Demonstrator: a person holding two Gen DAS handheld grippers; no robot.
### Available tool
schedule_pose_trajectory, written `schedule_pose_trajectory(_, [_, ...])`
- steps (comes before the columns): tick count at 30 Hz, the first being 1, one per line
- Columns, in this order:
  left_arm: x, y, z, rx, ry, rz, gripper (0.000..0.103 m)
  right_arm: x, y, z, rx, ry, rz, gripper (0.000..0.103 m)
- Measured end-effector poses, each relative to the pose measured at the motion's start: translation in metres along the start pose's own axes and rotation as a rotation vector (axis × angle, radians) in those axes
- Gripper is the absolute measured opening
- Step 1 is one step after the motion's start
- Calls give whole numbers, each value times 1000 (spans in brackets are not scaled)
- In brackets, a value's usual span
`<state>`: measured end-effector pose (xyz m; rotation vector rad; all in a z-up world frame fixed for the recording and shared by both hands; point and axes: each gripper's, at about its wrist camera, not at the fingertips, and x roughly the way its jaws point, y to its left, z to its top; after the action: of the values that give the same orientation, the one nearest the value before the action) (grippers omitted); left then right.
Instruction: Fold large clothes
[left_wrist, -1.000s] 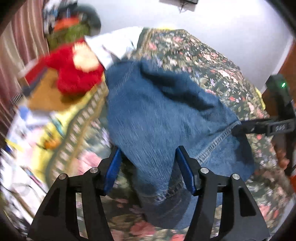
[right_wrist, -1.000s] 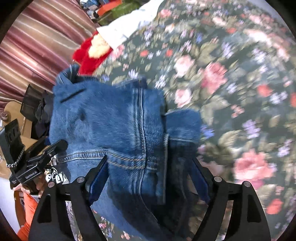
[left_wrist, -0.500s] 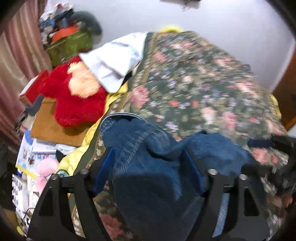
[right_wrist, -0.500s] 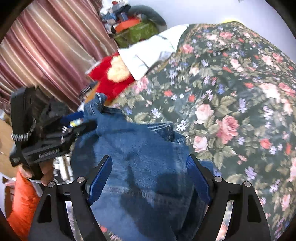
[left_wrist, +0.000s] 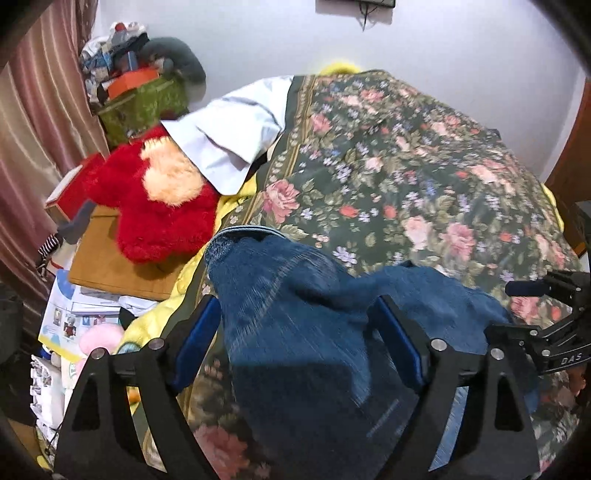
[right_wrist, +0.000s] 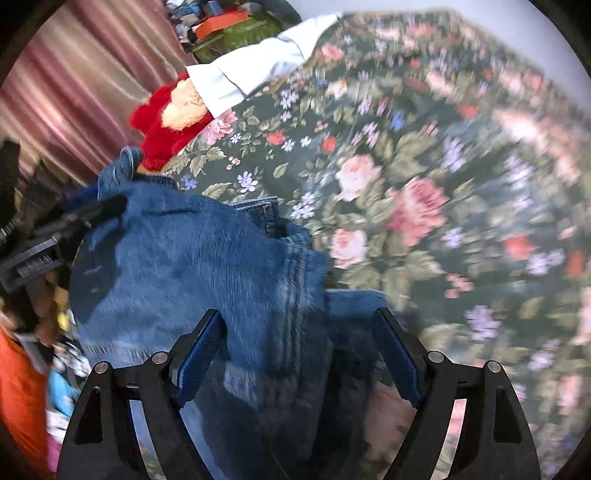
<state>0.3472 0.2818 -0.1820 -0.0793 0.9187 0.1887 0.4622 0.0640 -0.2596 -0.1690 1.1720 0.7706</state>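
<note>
Left-wrist view: opening left gripper (left_wrist: 295, 343) and wide right gripper (right_wrist: 297, 349) straddle bunched blue denim jeans (left_wrist: 295, 317) on a floral bedspread (left_wrist: 388, 184), best smoothed flat before creasing.

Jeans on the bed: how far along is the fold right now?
Done: the jeans lie bunched on the floral bedspread, doubled over at least once. In hand: denim sits between the fingers of both grippers; the left gripper jaws are opening, pads not visibly pressing; the right gripper stands wide, with no clear clamp. Left: the bundle looks lumpy and uneven, so it probably needs flattening and another fold.
</note>
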Motion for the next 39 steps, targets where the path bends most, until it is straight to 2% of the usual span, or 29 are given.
schedule_pose_trajectory(2, [-16, -5, -7, 6, -13, -2, 86, -14, 2, -10, -30, -18, -29, 81])
schedule_pose_trajectory(7, [-69, -21, -25, 42, -90, 18, 86, -59, 7, -33, -11, -86, -11, 81])
schedule_pose_trajectory(11, [-120, -29, -33, 10, -171, -16, 86, -116, 18, -50, 15, -212, 15, 81])
schedule_pose_trajectory(14, [-168, -37, -37, 1, -266, -30, 86, -158, 31, -60, 23, -312, 34, 81])
schedule_pose_trajectory(20, [-262, -65, -57, 17, -481, -2, 86, -249, 66, -87, -5, -541, 49, 81])
schedule_pose_trajectory(23, [-293, -76, -73, 20, -553, 5, 86, -282, 84, -106, -37, -612, 93, 81])
schedule_pose_trajectory(27, [-327, -92, -100, 5, -637, 34, 86, -312, 108, -139, -68, -720, 69, 81])
schedule_pose_trajectory(30, [-342, -103, -117, 9, -664, 36, 86, -325, 120, -164, -77, -767, 70, 81])
schedule_pose_trajectory(35, [-351, -109, -136, -4, -656, 48, 86, -340, 137, -203, -77, -834, -3, 81])
schedule_pose_trajectory(39, [-354, -108, -147, -29, -656, 56, 86, -346, 145, -226, -70, -849, -54, 83])
